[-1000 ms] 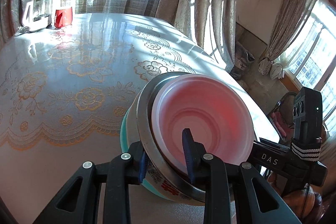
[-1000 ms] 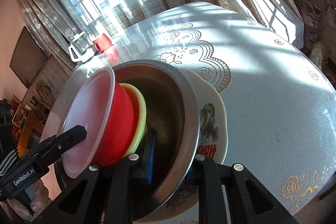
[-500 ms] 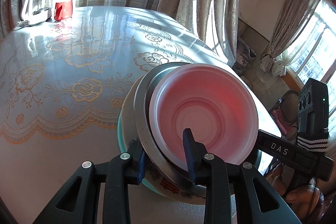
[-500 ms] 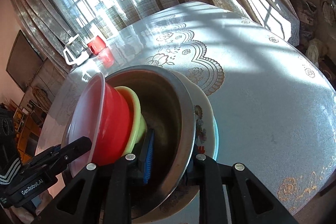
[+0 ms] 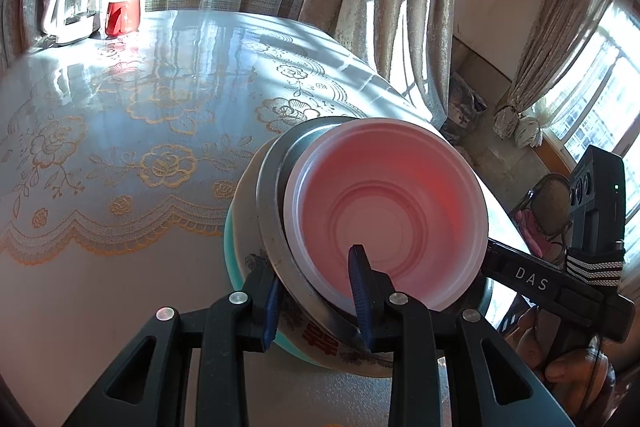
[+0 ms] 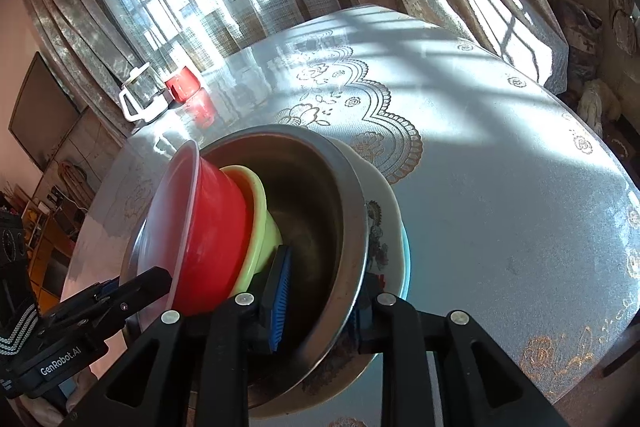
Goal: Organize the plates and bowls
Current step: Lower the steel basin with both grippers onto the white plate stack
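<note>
Grippers, two, at the lower edge of each wrist view, gripping one nested stack from opposite sides.

Left gripper [image 5: 316, 301]: jaws narrow, blue pads straddling and pinching the near rims, one pad outside under the plate, one inside the pink plastic bowl [image 5: 386, 215].

Right gripper [image 6: 320, 301]: jaws have just been opening, with the steel bowl [image 6: 320, 211] wall and plate [image 6: 382, 227] rim between them; the inner pad now appears to stand off the steel, the outer pad is hidden.

Stack, centre of both views, tilted: teal dish [image 5: 232, 259] under the plate, steel bowl on it, then yellow bowl [image 6: 260, 219] and red bowl [image 6: 216, 231], leaning toward the left gripper's side.

Table [image 6: 500, 167], lace-patterned cloth, beyond the stack.

Far edge, upper left: red cup [image 5: 122, 15] beside a white-handled jug [image 5: 72, 11].

Judgement: with the right grip easing, the stack's weight falls to the left gripper.
</note>
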